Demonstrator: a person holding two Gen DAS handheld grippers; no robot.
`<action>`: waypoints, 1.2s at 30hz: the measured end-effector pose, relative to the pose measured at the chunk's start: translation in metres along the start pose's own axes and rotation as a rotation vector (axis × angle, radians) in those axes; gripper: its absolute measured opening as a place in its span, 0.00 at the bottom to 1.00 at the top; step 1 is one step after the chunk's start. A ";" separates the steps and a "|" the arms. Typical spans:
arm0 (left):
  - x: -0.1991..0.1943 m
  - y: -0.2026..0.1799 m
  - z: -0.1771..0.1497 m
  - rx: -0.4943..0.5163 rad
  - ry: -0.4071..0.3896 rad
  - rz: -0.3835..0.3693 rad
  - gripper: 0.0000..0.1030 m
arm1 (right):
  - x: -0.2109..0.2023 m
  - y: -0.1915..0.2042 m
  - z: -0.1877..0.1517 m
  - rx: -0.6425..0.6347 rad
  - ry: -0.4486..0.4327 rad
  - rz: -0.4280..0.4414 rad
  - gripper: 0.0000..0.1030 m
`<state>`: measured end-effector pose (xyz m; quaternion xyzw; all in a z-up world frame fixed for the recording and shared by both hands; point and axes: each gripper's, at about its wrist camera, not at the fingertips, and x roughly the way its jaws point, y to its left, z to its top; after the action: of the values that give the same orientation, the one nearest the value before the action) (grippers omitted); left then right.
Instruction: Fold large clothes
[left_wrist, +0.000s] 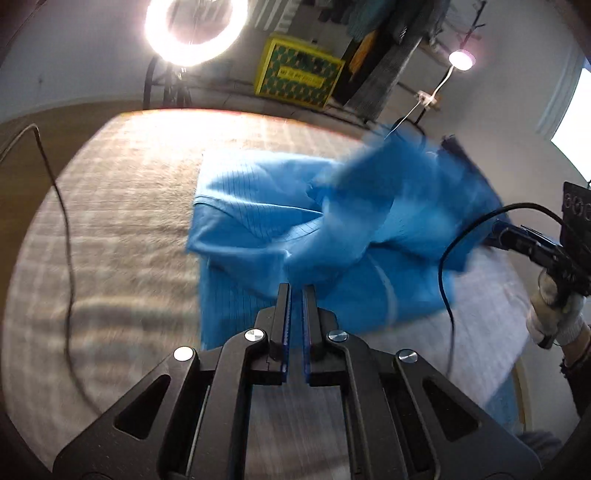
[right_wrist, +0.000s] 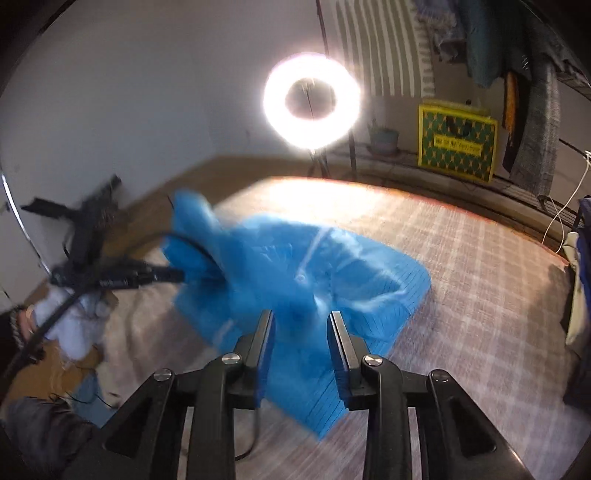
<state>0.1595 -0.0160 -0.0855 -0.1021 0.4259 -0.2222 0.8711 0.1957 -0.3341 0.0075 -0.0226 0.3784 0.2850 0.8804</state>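
- Blue garment (left_wrist: 295, 221) is on the bed, half gathered, one side lying flat and the other heaped up in blurred folds – a thin blue fabric with fine dark lines running across it
- Left gripper (left_wrist: 297, 291), seen in its own camera, has its jaws drawn nearly together, only a thin slit between the blue pads; the cloth lies just beyond the tips and I can't see any fabric pinched there
- Right gripper (right_wrist: 301, 317) has its jaws parted, the garment (right_wrist: 295, 266) right beneath and beyond them, nothing pressed between the pads
- By the look of it this fabric is light and very soft: it drapes, bunches and flops, so it should lift with little effort but won't hold any shape by itself
- Probably a touch slippery too, so a pinch wants a doubled edge, not a single layer
- Best holds, I'd say: the hems and corners, one gripper on each, kept apart so the cloth hangs taut; the straight flat edge in the left wrist view looks easiest
- Bedcover (left_wrist: 122, 229) underneath is a pale checked weave, soft and a little textured, likely to drag at the cloth when it's pulled flat
- Room: ring light (right_wrist: 312, 99) blazing beyond the bed, yellow-and-green patterned box (right_wrist: 456, 149) on the floor, clothes hanging above it, cables trailing
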 end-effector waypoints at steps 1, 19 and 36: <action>-0.014 -0.001 -0.004 0.001 -0.018 -0.007 0.01 | -0.019 0.001 -0.002 0.015 -0.027 0.010 0.29; -0.064 0.004 -0.014 -0.147 -0.095 -0.057 0.40 | -0.132 0.021 -0.043 0.262 -0.151 0.115 0.59; 0.056 -0.015 -0.027 -0.106 0.193 0.132 0.40 | 0.035 0.013 -0.061 0.448 0.132 0.226 0.57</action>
<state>0.1640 -0.0554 -0.1362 -0.0979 0.5245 -0.1506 0.8323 0.1689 -0.3219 -0.0574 0.1967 0.4890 0.2884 0.7994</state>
